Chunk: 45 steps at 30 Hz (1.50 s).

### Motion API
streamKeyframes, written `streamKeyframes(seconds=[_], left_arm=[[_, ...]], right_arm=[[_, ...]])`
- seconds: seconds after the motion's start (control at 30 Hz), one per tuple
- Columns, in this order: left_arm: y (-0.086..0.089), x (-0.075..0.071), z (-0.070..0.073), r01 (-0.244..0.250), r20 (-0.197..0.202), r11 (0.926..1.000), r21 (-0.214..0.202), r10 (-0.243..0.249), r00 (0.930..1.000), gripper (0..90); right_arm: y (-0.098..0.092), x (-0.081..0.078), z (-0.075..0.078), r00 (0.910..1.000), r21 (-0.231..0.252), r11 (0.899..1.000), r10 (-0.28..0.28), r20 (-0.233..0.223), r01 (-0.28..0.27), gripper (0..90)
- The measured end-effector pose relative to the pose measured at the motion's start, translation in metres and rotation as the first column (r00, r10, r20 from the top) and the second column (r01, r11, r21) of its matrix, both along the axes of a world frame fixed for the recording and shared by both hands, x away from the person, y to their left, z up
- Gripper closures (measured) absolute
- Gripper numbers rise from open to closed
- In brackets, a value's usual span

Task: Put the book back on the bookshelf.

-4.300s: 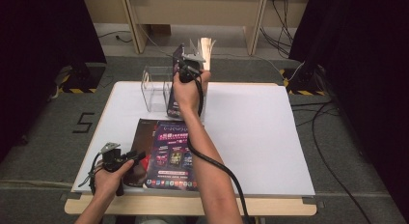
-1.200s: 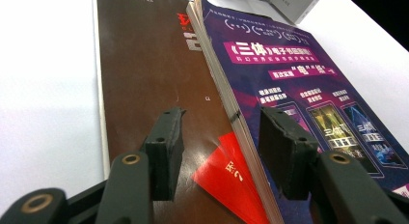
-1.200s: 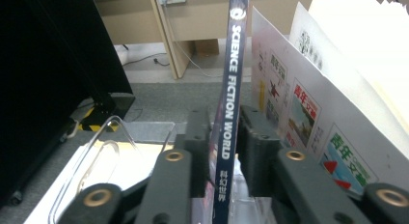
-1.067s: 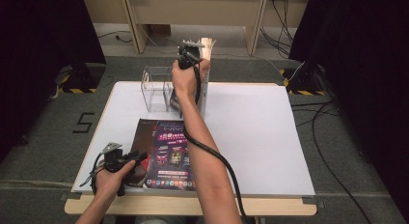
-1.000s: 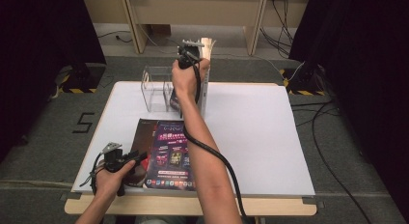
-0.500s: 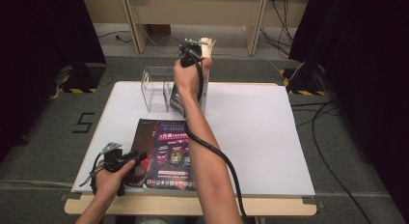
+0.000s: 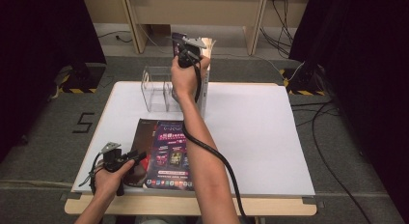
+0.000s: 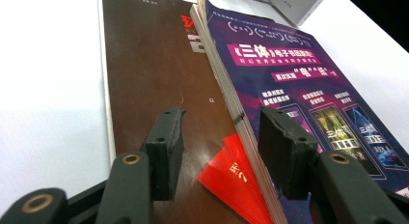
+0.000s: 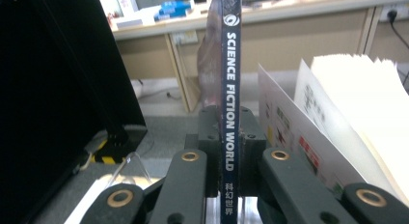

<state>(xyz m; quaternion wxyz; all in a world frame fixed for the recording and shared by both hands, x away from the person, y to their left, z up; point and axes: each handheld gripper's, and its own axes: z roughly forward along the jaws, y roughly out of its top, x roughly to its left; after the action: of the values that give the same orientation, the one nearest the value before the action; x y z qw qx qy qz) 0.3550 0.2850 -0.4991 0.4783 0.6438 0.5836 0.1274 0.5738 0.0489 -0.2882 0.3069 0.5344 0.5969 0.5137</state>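
R gripper (image 9: 225,178) clenched on upright magazine (image 9: 230,89) spine for slotting into clear rack (image 7: 156,89); L gripper (image 8: 219,147), jaws apart w/o grip, pins stack (image 8: 159,89) on counter (image 7: 251,132).

Two black jaws of the right gripper (image 9: 230,137) clamp the upright dark-blue spine of a magazine (image 9: 230,64) lettered "Science Fiction World", beside white-paged books (image 9: 357,108).
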Motion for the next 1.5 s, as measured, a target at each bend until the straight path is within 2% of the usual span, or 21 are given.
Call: streamKeyframes(seconds=[0.07, 0.3, 0.6, 0.73, 0.93, 1.13, 1.27, 1.37, 1.5], left_arm=[[0.000, 0.000, 0.000, 0.002, 0.003, 1.0000, -0.002, -0.002, 1.0000, 50.9], [0.001, 0.000, 0.000, 0.000, 0.002, 1.0000, -0.005, 0.000, 1.0000, 50.9], [0.001, 0.000, 0.000, -0.003, 0.001, 1.0000, -0.005, 0.003, 1.0000, 50.9], [0.001, 0.000, 0.000, 0.001, 0.003, 1.0000, -0.004, -0.001, 1.0000, 51.0], [0.000, 0.000, -0.001, 0.004, 0.002, 1.0000, 0.000, -0.004, 1.0000, 51.1], [-0.001, 0.000, -0.001, 0.009, 0.002, 1.0000, 0.002, -0.009, 1.0000, 51.1], [-0.002, 0.000, -0.001, 0.010, 0.006, 1.0000, 0.001, -0.010, 0.9999, 51.1], [-0.002, 0.000, -0.001, 0.011, 0.004, 0.9999, 0.003, -0.011, 0.9999, 51.1], [-0.002, -0.001, -0.001, 0.010, 0.006, 0.9999, 0.001, -0.010, 0.9999, 51.1]], right_arm=[[0.003, 0.001, -0.001, 0.9998, -0.004, 1.000, -0.004, 0.022, 0.004, 84.2], [0.008, 0.003, -0.010, 0.9984, 0.003, 1.000, 0.007, 0.056, -0.007, 84.3], [0.009, 0.003, 0.000, 0.9947, 0.015, 1.000, 0.002, 0.103, -0.004, 84.2], [0.007, 0.006, -0.007, 0.9956, 0.015, 1.000, -0.005, 0.093, 0.004, 84.2], [0.005, 0.005, -0.022, 0.9944, 0.021, 1.000, -0.002, 0.106, 0.000, 84.1], [0.010, -0.001, -0.034, 0.9907, -0.047, 0.999, -0.003, 0.136, 0.010, 83.7], [0.010, -0.003, -0.044, 0.9927, -0.007, 1.000, -0.018, 0.120, 0.019, 83.5], [0.011, -0.004, -0.047, 0.9931, -0.007, 0.999, -0.033, 0.113, 0.034, 82.3], [0.010, -0.005, -0.045, 0.9925, -0.008, 0.998, -0.053, 0.111, 0.054, 75.4]])
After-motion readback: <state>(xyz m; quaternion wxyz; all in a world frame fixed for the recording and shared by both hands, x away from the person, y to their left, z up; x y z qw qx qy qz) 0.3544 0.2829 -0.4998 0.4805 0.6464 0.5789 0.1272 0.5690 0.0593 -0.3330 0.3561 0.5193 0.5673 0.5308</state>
